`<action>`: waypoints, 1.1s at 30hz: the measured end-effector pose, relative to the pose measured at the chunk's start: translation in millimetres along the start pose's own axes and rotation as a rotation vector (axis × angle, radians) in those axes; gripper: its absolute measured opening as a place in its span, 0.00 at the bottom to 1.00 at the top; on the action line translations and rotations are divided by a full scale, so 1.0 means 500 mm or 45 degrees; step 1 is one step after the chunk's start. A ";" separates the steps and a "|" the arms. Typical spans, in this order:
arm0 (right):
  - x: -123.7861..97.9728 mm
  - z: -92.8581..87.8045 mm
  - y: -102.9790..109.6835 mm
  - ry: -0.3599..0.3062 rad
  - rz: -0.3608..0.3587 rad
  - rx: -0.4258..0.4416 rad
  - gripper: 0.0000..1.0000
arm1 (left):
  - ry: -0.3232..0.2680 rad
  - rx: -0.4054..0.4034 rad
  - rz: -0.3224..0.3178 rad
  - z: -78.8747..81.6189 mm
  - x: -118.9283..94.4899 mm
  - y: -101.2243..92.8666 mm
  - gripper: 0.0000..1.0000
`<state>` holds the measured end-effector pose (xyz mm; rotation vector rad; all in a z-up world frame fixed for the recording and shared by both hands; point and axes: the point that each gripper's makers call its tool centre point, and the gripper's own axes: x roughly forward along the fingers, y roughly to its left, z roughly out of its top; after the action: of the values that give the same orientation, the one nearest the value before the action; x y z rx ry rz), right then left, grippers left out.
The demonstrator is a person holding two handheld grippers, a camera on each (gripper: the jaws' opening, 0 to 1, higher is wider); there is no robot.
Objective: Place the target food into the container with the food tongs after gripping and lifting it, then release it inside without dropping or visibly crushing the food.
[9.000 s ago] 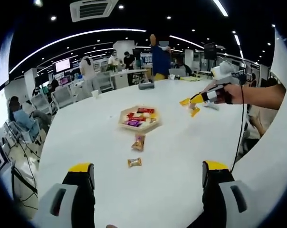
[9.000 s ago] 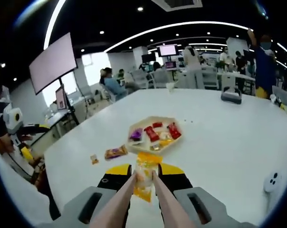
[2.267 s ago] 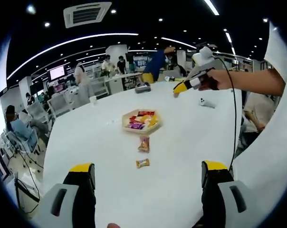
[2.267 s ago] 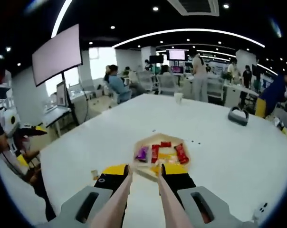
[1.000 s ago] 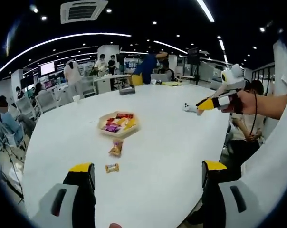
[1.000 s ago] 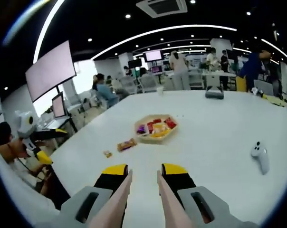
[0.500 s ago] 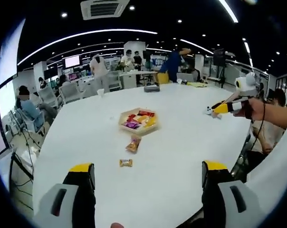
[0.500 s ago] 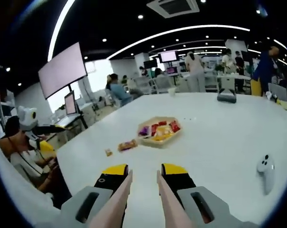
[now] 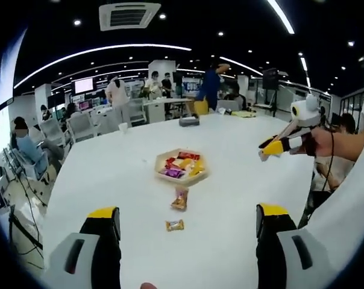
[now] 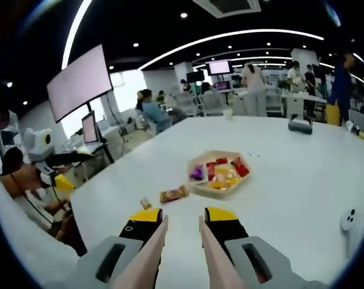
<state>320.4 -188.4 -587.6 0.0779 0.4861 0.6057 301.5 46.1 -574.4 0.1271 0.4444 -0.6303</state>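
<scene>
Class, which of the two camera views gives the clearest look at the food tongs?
The right gripper view: the food tongs rise from the bottom between the right gripper's jaws, both arms plain and nothing held. In the left gripper view that gripper is small and far away, and the tongs are too small to make out.

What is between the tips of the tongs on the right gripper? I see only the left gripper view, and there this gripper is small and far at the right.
Observer: Nothing. In the right gripper view the food tongs run forward between the jaws of the right gripper. Their tips stand apart with no food between them.
Operator: Is anything else on the table near that gripper?
Observer: Yes, a white controller lies at the right edge of that view, apart from the tray.
Operator: Which loose snack faces the tongs?
Observer: The orange wrapped snack lies almost straight ahead of the tips. The small candy is to its left in that view.
</scene>
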 end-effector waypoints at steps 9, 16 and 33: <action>0.076 0.018 0.039 0.030 -0.030 -0.039 0.27 | 0.035 0.015 -0.082 -0.039 0.013 0.049 0.93; 0.137 0.015 0.065 0.093 0.049 -0.085 0.27 | 0.075 0.045 0.002 -0.060 0.011 0.079 0.99; 0.192 0.020 0.097 0.108 0.127 -0.184 0.27 | 0.042 -0.037 -0.020 -0.066 -0.003 0.069 0.99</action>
<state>368.0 -93.7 -608.8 -0.0612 0.5215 0.7427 309.0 82.8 -604.1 0.1067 0.4870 -0.6380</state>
